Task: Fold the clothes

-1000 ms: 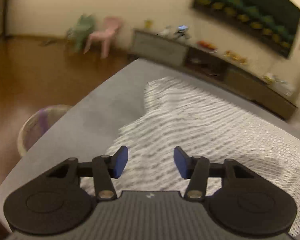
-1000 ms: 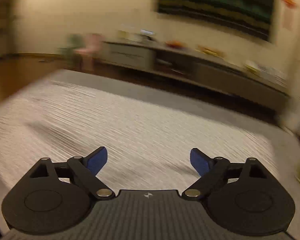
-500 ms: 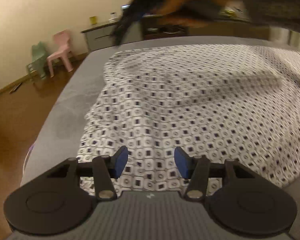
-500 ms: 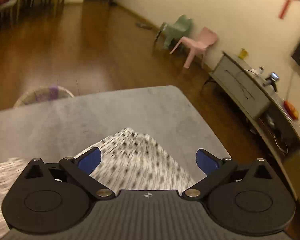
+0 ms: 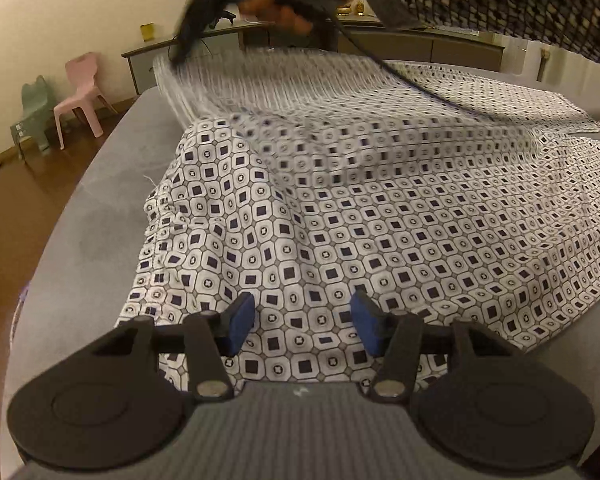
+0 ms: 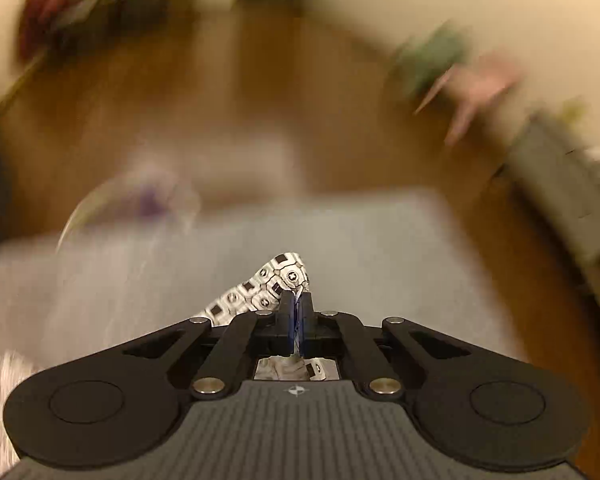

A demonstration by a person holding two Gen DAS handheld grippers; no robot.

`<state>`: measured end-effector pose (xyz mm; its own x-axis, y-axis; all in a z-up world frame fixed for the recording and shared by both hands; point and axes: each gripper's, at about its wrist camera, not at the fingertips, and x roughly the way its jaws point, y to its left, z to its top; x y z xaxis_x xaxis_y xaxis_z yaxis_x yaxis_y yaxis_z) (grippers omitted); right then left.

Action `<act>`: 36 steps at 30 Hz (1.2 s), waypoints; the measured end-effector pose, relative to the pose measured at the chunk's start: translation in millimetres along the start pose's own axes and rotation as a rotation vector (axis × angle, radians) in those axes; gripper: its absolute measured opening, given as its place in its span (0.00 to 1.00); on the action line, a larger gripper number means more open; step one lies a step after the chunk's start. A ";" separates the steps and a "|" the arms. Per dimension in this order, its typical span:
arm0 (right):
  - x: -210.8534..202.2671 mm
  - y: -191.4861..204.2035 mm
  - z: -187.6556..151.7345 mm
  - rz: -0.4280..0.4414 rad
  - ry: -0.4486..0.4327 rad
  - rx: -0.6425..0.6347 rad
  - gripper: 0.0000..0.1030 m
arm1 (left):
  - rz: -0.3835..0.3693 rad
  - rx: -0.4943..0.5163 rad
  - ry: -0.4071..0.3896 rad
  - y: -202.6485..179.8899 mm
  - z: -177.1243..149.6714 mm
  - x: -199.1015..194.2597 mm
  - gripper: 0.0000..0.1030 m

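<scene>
A white garment with a dark square print [image 5: 380, 216] lies spread over a grey table [image 5: 100, 200]. My left gripper [image 5: 302, 326] is open and empty just above the garment's near edge. My right gripper [image 6: 298, 312] is shut on a corner of the garment [image 6: 276, 276]. In the left wrist view the right gripper [image 5: 196, 28] shows at the garment's far left corner, held by a hand, and lifts that edge off the table. The lifted part is blurred.
A pink chair [image 5: 80, 92] and a green chair [image 5: 34, 112] stand on the wooden floor at the left. A low cabinet [image 5: 220, 52] runs along the far wall. A basket [image 6: 132, 204] sits beside the table, blurred.
My right gripper has shut on the garment's far corner and is lifting it. My left gripper has stayed open over the near edge.
</scene>
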<state>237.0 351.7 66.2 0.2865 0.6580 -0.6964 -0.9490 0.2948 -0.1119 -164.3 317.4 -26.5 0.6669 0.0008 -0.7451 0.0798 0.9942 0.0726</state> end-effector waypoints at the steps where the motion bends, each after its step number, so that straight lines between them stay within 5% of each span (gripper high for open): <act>1: -7.4 -7.3 3.5 -0.078 -0.045 0.033 0.00 | 0.000 -0.003 0.001 0.3 0.2 -1.2 0.53; 4: -13.5 -16.9 3.0 -0.205 -0.072 0.115 0.05 | 0.031 -0.019 0.006 1.8 2.4 -0.5 0.53; 6: -23.1 -11.3 -3.2 -0.208 -0.074 0.157 0.39 | 0.070 -0.029 0.006 2.8 3.9 -0.2 0.53; 7: -33.4 -6.5 -7.6 -0.211 -0.094 0.176 0.70 | 0.089 -0.039 0.002 4.7 5.2 -0.2 0.53; 8: -51.8 -2.3 -16.6 -0.235 -0.131 0.202 0.84 | 0.109 -0.052 -0.003 7.0 6.7 -0.2 0.52; 14: -190.0 21.2 -118.6 -0.297 -0.169 0.305 0.86 | 0.200 -0.119 0.027 32.5 9.8 10.9 0.55; 18: -294.0 37.9 -232.3 -0.498 -0.058 0.372 0.87 | 0.284 -0.186 0.051 56.1 7.4 7.0 0.59; 22: -359.2 53.1 -351.7 -0.620 0.056 0.555 0.87 | 0.462 -0.182 0.079 55.2 7.9 -2.9 0.52; 24: -387.4 60.5 -410.1 -0.667 0.111 0.647 0.87 | 0.447 -0.223 0.017 46.2 15.7 -15.2 0.52; 27: -428.9 71.5 -495.5 -0.734 0.191 0.780 0.87 | 0.328 -0.238 -0.079 26.3 32.5 -20.5 0.54; 30: -447.9 78.9 -533.1 -0.759 0.196 0.818 0.85 | 0.301 -0.210 0.001 13.4 41.5 7.3 0.55; 36: -490.3 64.4 -593.1 -0.724 0.206 0.988 0.86 | 0.489 -0.281 0.121 31.2 38.3 23.4 0.59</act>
<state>-42.7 -362.8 -20.0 0.5924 0.0315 -0.8050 -0.0495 0.9988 0.0026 -117.8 344.2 -16.4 0.4861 0.4632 -0.7410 -0.4273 0.8657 0.2609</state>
